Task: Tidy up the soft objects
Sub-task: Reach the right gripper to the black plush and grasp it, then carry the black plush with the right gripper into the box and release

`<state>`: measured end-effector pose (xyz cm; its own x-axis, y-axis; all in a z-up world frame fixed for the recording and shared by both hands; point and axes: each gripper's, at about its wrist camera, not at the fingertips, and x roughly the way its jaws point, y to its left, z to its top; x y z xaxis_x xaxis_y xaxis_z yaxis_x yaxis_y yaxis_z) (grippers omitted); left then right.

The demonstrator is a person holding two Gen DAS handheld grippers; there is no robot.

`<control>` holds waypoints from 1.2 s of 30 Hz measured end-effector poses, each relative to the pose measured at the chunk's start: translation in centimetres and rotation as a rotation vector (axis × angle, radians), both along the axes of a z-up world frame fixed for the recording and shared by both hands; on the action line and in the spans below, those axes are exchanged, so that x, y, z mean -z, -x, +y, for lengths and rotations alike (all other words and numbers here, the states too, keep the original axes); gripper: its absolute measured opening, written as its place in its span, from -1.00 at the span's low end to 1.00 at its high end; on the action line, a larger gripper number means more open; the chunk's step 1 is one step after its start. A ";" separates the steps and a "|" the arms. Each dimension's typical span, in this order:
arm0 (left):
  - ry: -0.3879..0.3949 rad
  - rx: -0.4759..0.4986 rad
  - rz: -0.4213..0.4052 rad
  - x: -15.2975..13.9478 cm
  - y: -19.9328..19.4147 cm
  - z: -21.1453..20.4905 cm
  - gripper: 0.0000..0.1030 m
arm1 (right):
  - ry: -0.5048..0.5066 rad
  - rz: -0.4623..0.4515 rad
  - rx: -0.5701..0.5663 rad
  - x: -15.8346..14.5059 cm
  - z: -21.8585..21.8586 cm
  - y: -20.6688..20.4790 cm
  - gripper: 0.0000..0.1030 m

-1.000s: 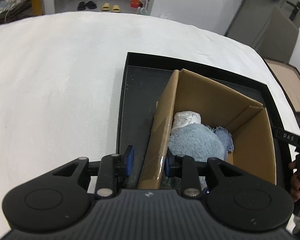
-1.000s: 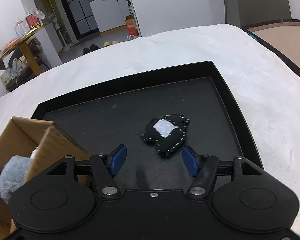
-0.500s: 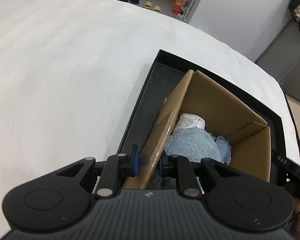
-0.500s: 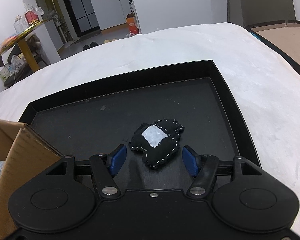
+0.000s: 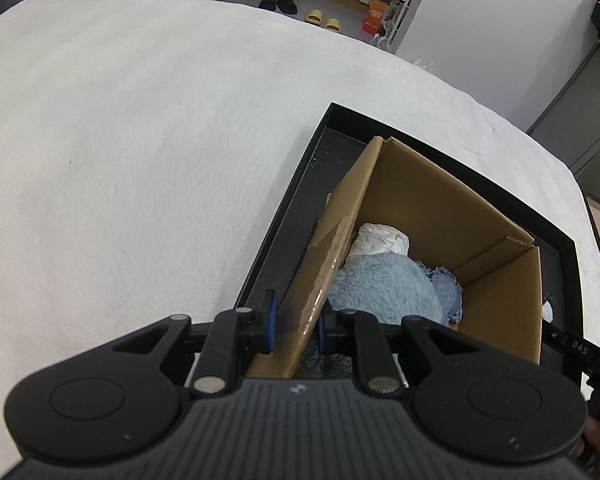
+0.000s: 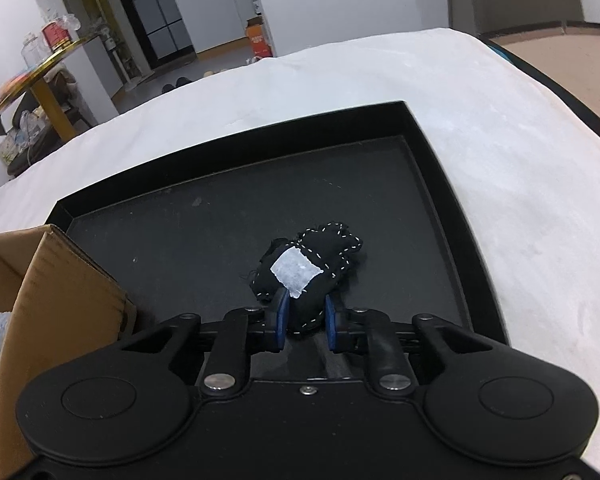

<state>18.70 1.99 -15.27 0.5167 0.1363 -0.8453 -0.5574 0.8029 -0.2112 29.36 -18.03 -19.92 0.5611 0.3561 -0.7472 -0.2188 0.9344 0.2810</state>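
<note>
Right tool (image 6: 303, 326) just closed — pinching black plush (image 6: 310, 276).

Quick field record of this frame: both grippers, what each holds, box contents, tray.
left gripper: shut on the cardboard box wall
right gripper: jaws just closed, shut on the black stitched plush
box contents: blue fluffy item, white wrapped item
black tray: holds box and plush, sits on white cloth surface
plush: not yet in the box

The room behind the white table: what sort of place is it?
Probably a lived-in home or flat: slippers sit on the floor by a doorway, white kitchen-style cabinets line the far wall, and a cluttered gold-rimmed side table stands nearby.
</note>
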 end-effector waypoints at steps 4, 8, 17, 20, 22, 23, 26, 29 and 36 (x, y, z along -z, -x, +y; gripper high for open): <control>-0.006 0.012 0.000 0.1 -0.1 -0.1 -0.67 | -0.015 0.007 0.031 -0.4 -1.1 0.8 -0.65; -0.003 0.036 -0.005 -0.2 -0.1 0.1 -0.66 | -0.019 0.005 0.041 -1.1 -1.6 1.9 -0.65; -0.022 0.103 -0.019 -0.3 -0.3 0.3 -0.65 | -0.016 -0.004 0.054 -2.8 -1.7 3.2 -0.65; -0.015 0.120 -0.023 -0.2 -0.1 0.5 -0.64 | -0.010 -0.010 0.053 -3.3 -1.3 3.4 -0.65; -0.012 0.135 -0.024 -0.2 -0.1 0.6 -0.63 | -0.005 -0.015 0.050 -3.7 -0.9 3.6 -0.65; -0.012 0.144 -0.025 -0.2 -0.1 0.6 -0.63 | -0.003 -0.017 0.048 -3.8 -0.7 3.7 -0.65; -0.008 0.163 -0.033 -0.2 0.2 0.8 -0.62 | -0.002 -0.023 0.041 -4.5 -0.1 4.0 -0.65; 0.001 0.177 -0.036 -0.1 0.4 1.2 -0.61 | -0.005 -0.034 0.033 -5.3 0.5 4.4 -0.65; 0.008 0.220 -0.042 0.0 0.6 1.3 -0.60 | -0.012 -0.057 0.005 -7.0 2.4 5.3 -0.64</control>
<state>18.07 3.27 -15.22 0.5680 0.0096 -0.8230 -0.3593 0.9025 -0.2375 24.10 -15.59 -12.90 0.6043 0.3620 -0.7098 -0.2305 0.9322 0.2791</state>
